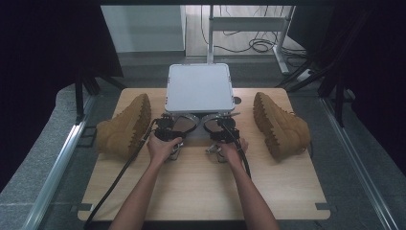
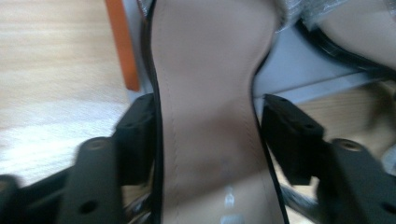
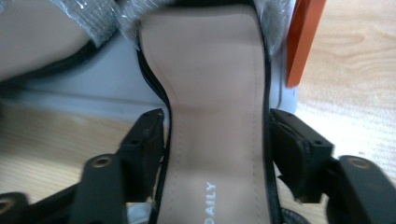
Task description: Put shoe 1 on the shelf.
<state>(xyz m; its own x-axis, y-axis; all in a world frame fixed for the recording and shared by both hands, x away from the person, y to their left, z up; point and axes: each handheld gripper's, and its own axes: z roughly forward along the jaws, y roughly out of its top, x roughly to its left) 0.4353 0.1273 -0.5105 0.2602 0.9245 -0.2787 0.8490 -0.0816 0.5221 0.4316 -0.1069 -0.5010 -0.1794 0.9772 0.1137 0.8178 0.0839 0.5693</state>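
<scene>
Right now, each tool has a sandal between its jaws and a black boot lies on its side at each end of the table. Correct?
Not quite: the left boot and right boot are tan, not black; the high view shows it. The rest holds.

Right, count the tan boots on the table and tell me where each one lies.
2. One tan boot lies on its side at the table's left edge; the other tan boot lies on its side at the right edge.
</scene>
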